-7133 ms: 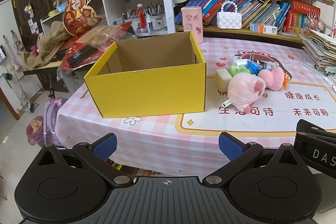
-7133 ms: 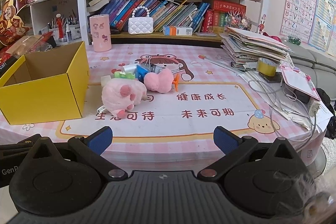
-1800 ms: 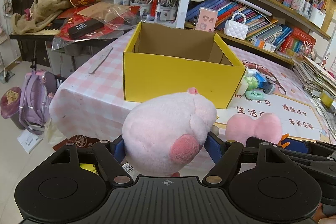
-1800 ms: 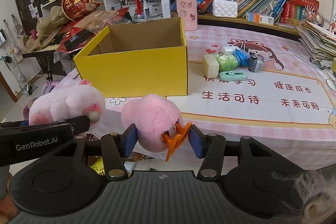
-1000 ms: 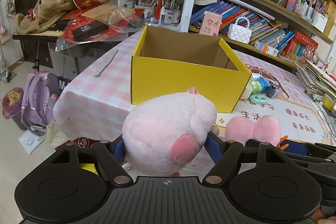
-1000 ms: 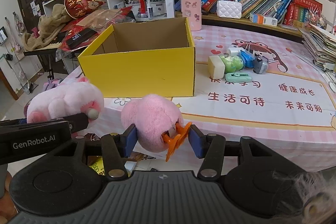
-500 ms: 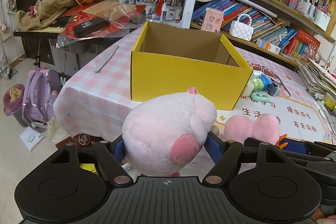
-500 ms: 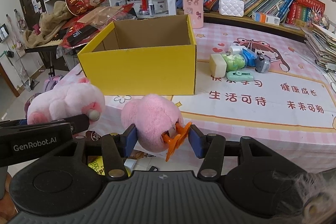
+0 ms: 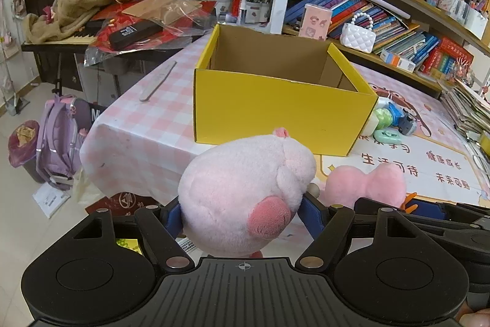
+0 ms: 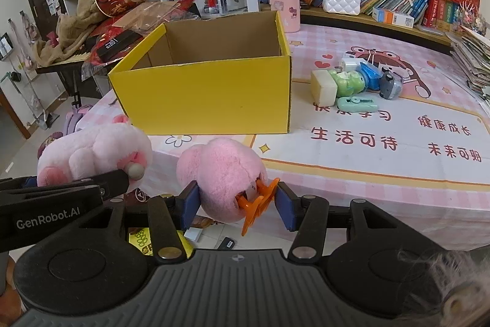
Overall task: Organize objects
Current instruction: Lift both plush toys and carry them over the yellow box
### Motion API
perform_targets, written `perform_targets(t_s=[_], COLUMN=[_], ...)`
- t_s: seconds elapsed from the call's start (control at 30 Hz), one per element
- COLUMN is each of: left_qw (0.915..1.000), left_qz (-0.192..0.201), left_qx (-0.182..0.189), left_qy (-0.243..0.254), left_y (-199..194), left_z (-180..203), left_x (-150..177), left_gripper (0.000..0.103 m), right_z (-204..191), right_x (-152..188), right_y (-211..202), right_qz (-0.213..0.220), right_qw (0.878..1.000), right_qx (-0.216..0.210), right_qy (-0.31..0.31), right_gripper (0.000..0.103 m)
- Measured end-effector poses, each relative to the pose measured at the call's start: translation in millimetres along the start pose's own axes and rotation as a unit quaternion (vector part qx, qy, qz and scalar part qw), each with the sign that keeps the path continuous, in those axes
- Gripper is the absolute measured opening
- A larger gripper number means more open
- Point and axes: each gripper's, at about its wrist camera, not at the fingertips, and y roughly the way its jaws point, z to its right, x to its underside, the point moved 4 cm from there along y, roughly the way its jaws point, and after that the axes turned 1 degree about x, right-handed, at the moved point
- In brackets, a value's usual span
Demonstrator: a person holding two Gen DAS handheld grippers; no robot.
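Left wrist view: the pale pink plush (image 9: 245, 195) is clamped between the blue pads of the left gripper (image 9: 243, 212), pads pressed into its sides, and it is held in the air off the table edge. At 12 o'clock from it, the yellow box (image 9: 275, 109) is seen on the checked tablecloth (image 9: 144, 124), open at the top, nothing visible inside. At 3 o'clock of the plush, the second, darker pink plush (image 9: 366, 184) is seen, carried by the right gripper, whose black body enters from the lower right. Past the box's right corner, at 2 o'clock, a cluster of small toys (image 9: 390, 121) is lying on the printed mat. A grey strip (image 9: 157, 81) is lying on the cloth at 10 o'clock of the box. The shelves of books (image 9: 382, 17) fill the back.

Right wrist view: the darker pink plush (image 10: 223, 176), orange feet showing, is gripped by the right gripper (image 10: 237, 204), pads pressed in on both sides. It is held just short of the table edge. The box (image 10: 205, 97) is seen at 12 o'clock. At 9 o'clock, the pale plush (image 10: 95, 152) is seen in the left gripper (image 10: 76, 183), beside and apart from the other. The toys (image 10: 355, 88) lie at 2 o'clock, well apart from the box's right wall. A pink canister (image 10: 283, 3) is standing behind the box.
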Motion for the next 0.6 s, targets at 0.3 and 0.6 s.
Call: perform_targets(t_s=[0.3, 0.6], left_qw=[0.9999, 0.9995], left_qz=[0.009, 0.030], left_qx=[-0.009, -0.009], left_qy=[-0.002, 0.006], left_y=[-2, -2], left_z=[-5, -3], left_x=[-6, -29], left_gripper=[0.076, 0.075], right_z=[-7, -9], right_x=[-7, -35], right_y=[6, 9], right_qz=[0.003, 0.030], right_qw=[1.000, 0.999], right_qx=[-0.006, -0.008], right_qy=[-0.010, -0.029], right_gripper=[0.050, 0.050])
